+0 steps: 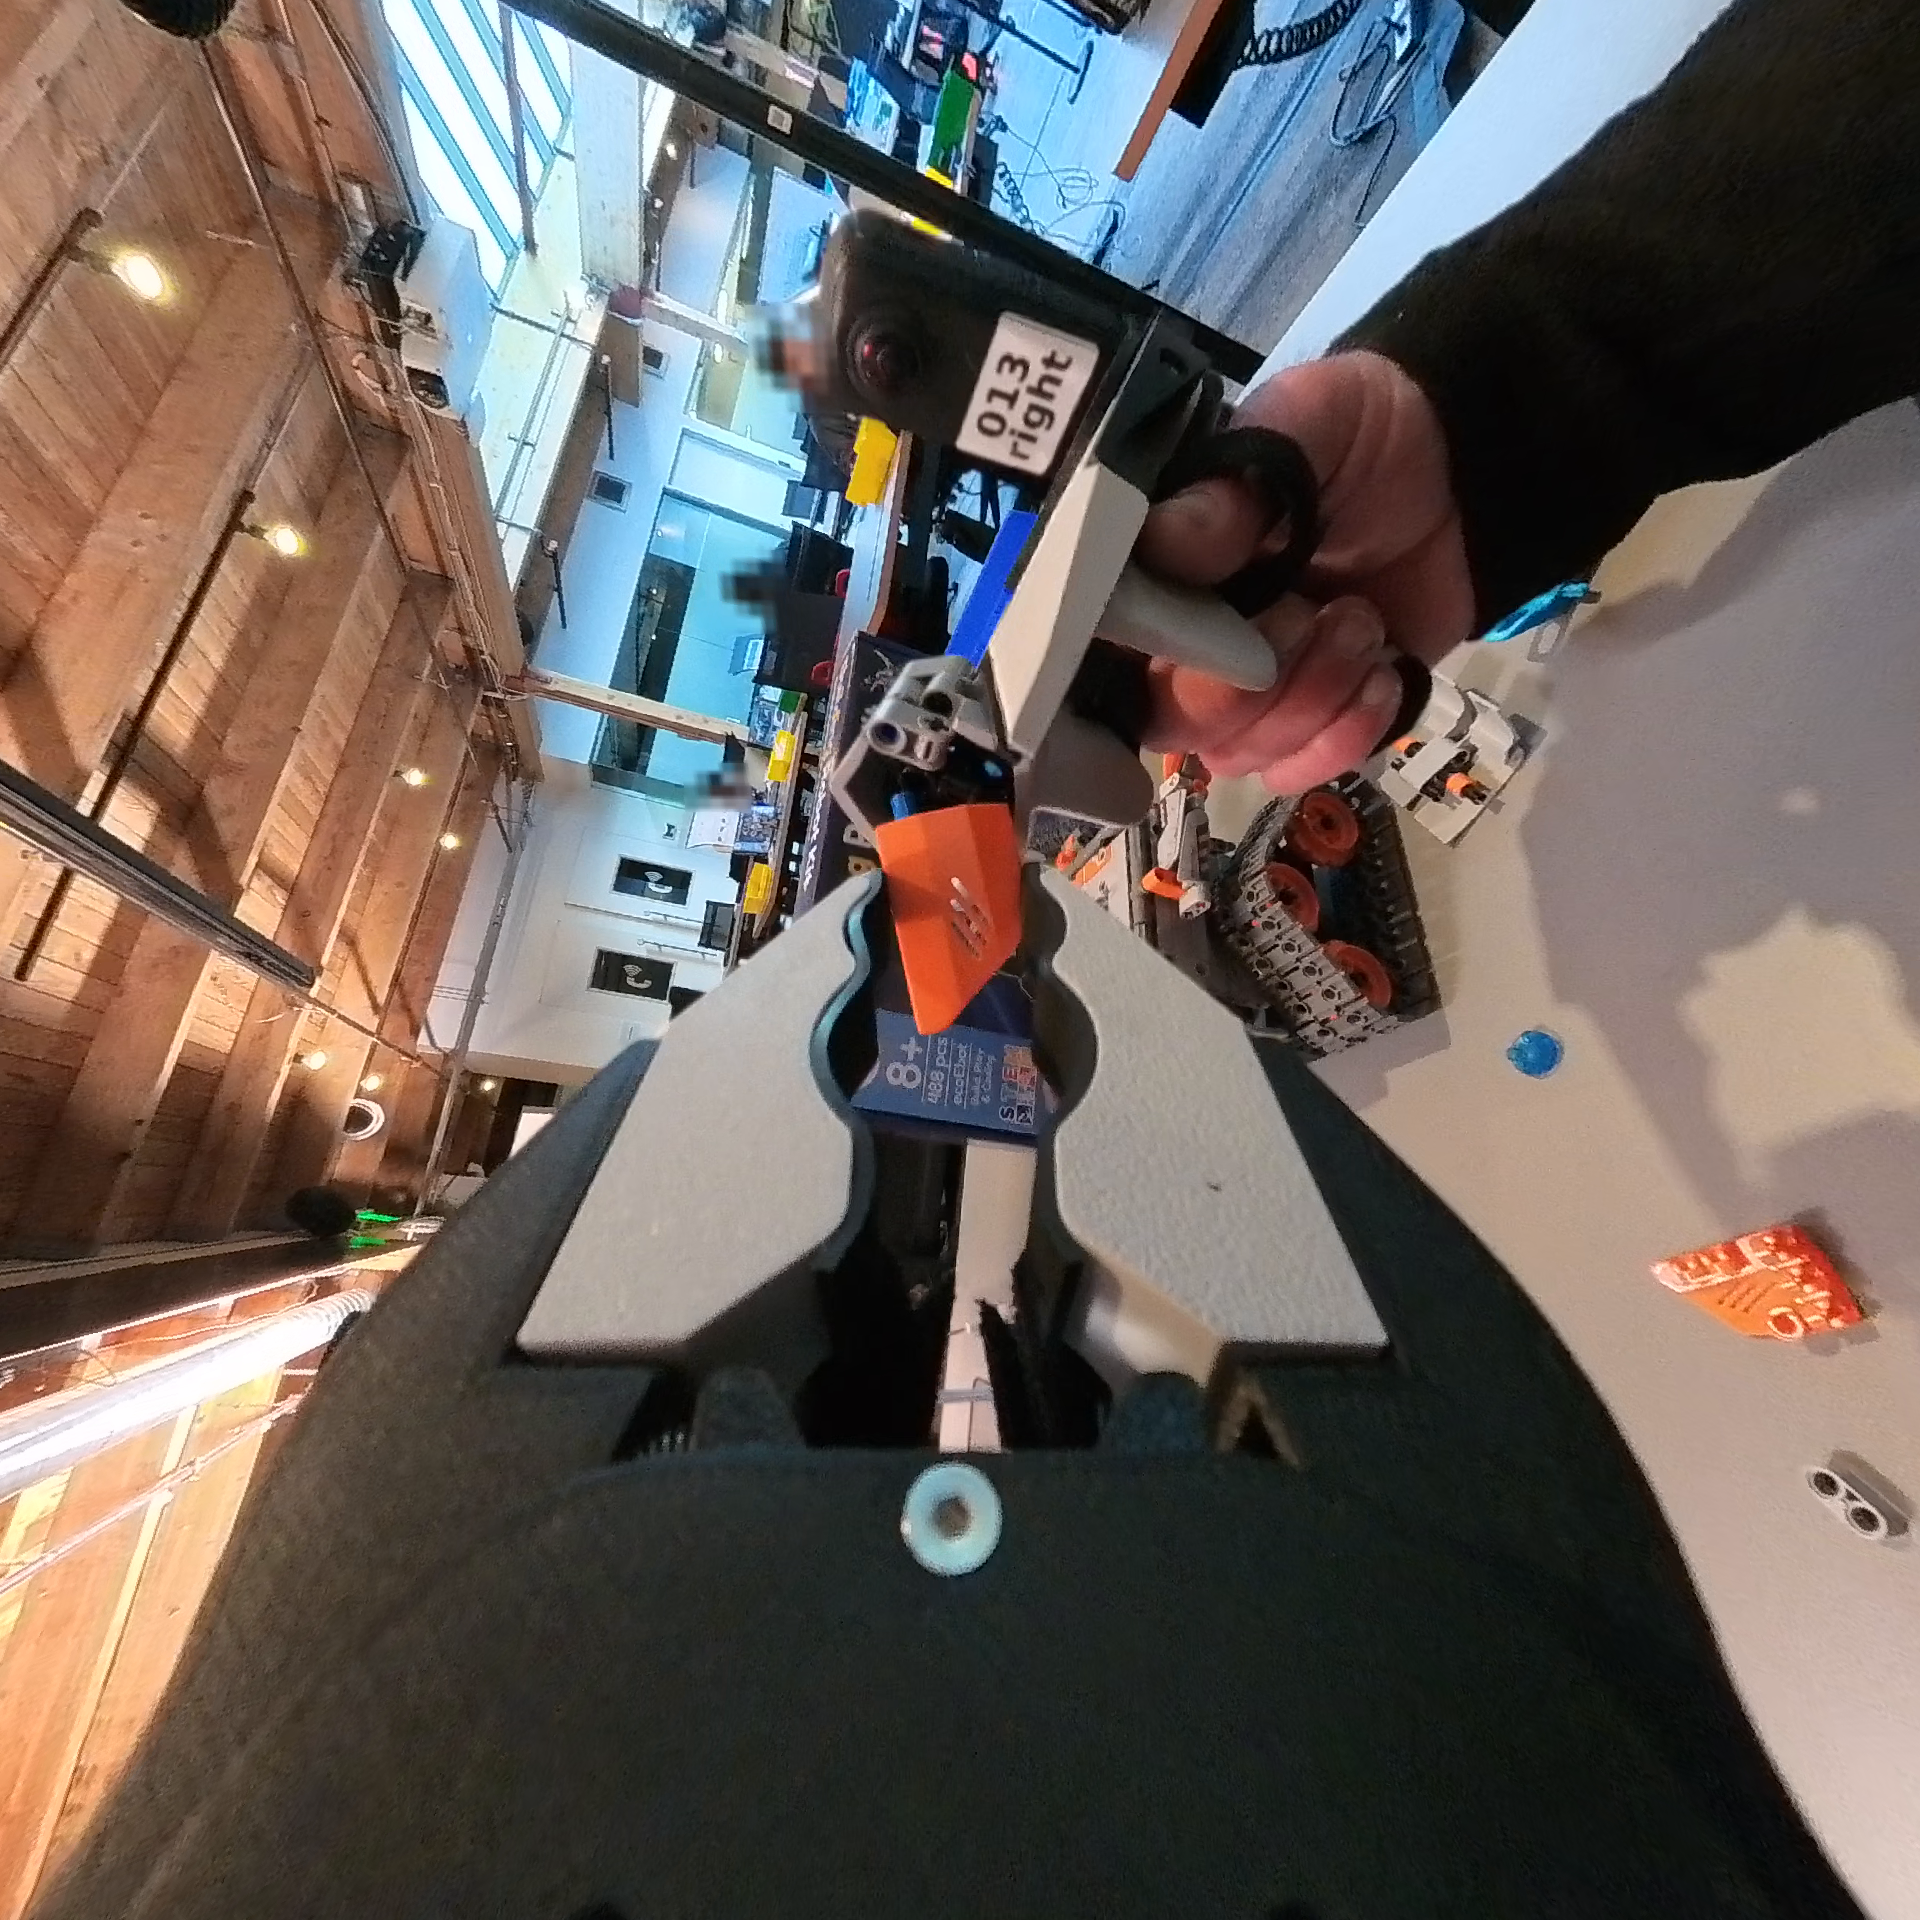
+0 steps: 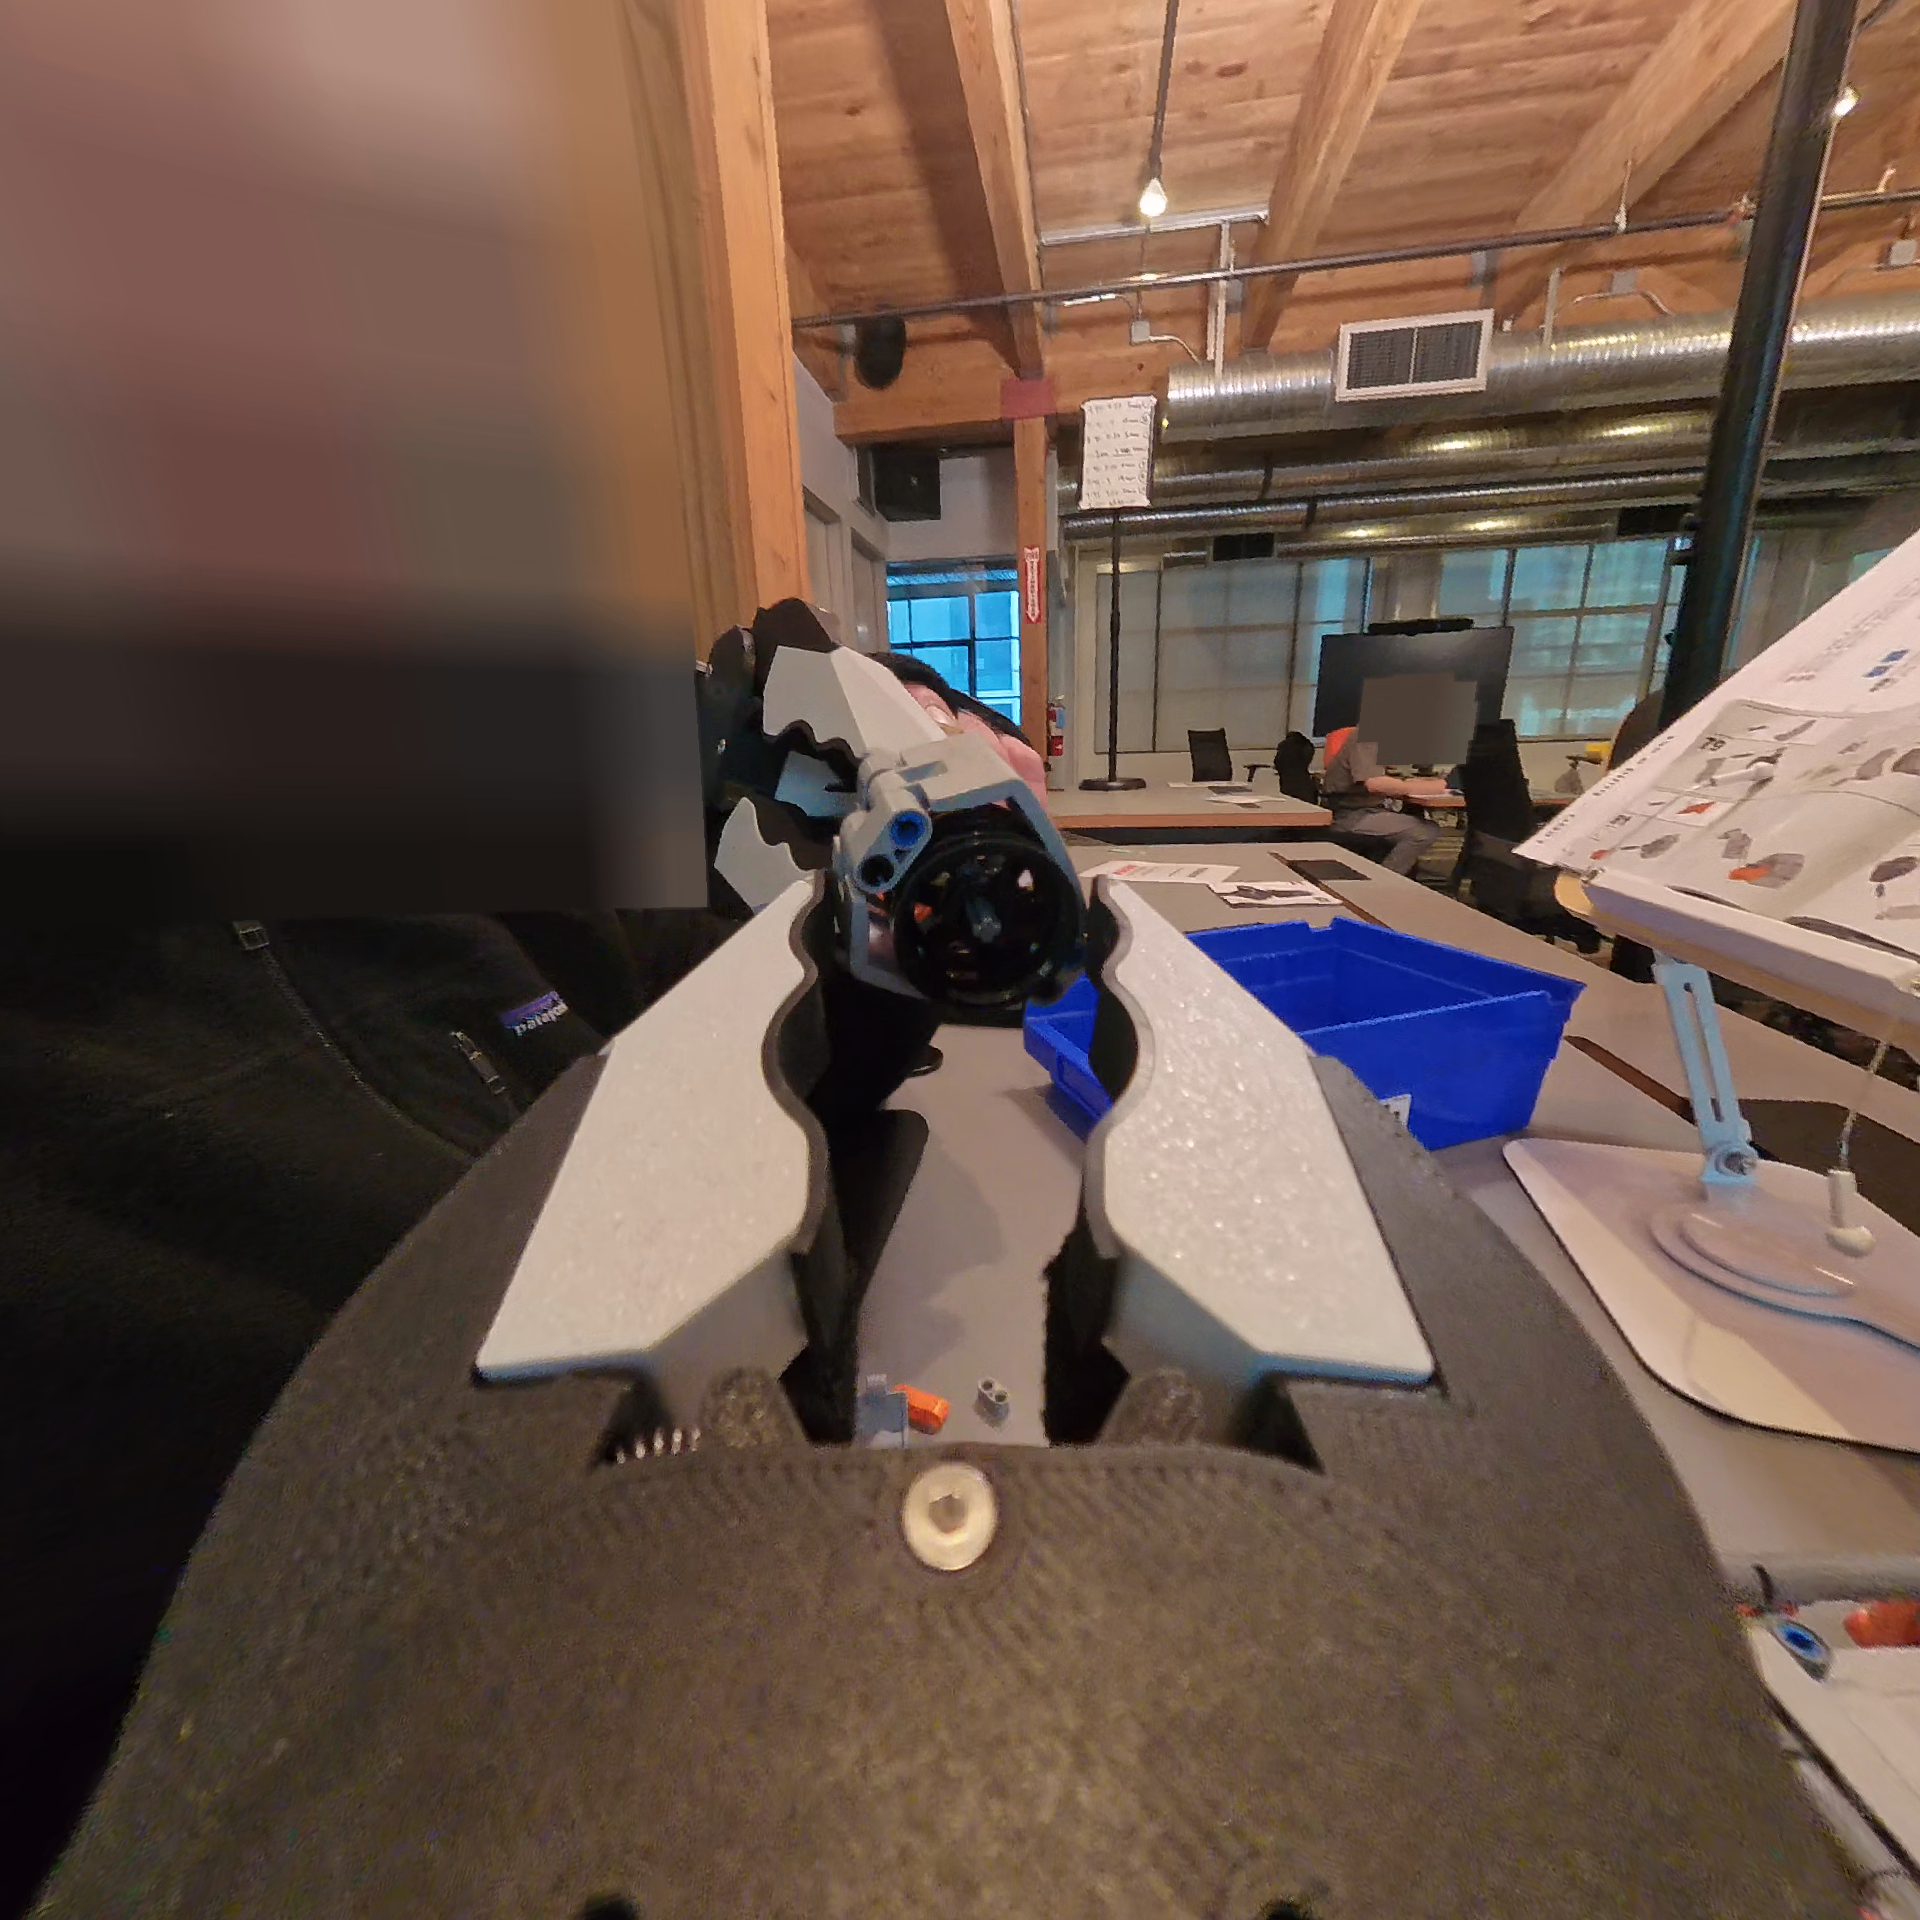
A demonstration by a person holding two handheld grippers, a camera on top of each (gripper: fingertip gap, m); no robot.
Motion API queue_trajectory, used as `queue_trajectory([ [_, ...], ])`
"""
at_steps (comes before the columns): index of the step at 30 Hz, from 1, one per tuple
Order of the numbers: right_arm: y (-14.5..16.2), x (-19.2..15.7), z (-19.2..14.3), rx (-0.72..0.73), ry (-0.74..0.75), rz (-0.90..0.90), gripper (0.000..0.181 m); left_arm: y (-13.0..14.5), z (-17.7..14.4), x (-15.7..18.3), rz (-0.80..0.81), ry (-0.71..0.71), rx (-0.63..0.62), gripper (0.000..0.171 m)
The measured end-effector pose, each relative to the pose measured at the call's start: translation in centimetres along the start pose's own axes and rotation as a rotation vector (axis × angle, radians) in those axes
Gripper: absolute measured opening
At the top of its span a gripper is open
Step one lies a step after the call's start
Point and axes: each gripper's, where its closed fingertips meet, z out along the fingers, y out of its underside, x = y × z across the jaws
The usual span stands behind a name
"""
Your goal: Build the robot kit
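Note:
My left gripper [image 1: 951, 899] is shut on an orange panel [image 1: 940, 883], gripped between its fingertips. The panel meets a small grey and black brick assembly [image 1: 914, 722]. My right gripper [image 2: 956, 914] is shut on that assembly [image 2: 977, 914], which has a black round hub, a grey frame and a blue pin. The two grippers face each other above the table, tips almost touching. In the left wrist view a hand [image 1: 1309, 582] holds the right gripper, and one of its grey fingers [image 1: 1049, 623] shows. The left gripper's fingers [image 2: 831, 686] show behind the assembly in the right wrist view.
On the white table [image 1: 1714, 1039] stand a tracked model with orange wheels [image 1: 1320, 935], a loose orange printed panel [image 1: 1756, 1288], a small grey connector [image 1: 1860, 1507] and a blue round piece [image 1: 1535, 1051]. A blue bin [image 2: 1351, 1018] and a booklet on a stand [image 2: 1766, 810] are on the right. The grippers are tip to tip, or close to it.

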Motion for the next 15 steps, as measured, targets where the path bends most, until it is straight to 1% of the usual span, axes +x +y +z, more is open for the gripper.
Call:
queue_trajectory([
  [4,0.4,0.8,-0.2,-0.041,0.062,-0.017,0.046,0.4,0.0,0.1,0.008,0.012,-0.017,0.022],
  [7,0.8,1.2,-0.1,-0.077,0.088,-0.027,0.046,1.5,0.2,0.3,0.027,0.025,-0.065,0.022],
  [15,2.6,2.4,0.3,-0.182,0.169,-0.036,0.046,3.1,0.2,1.4,0.052,0.031,-0.110,0.022],
])
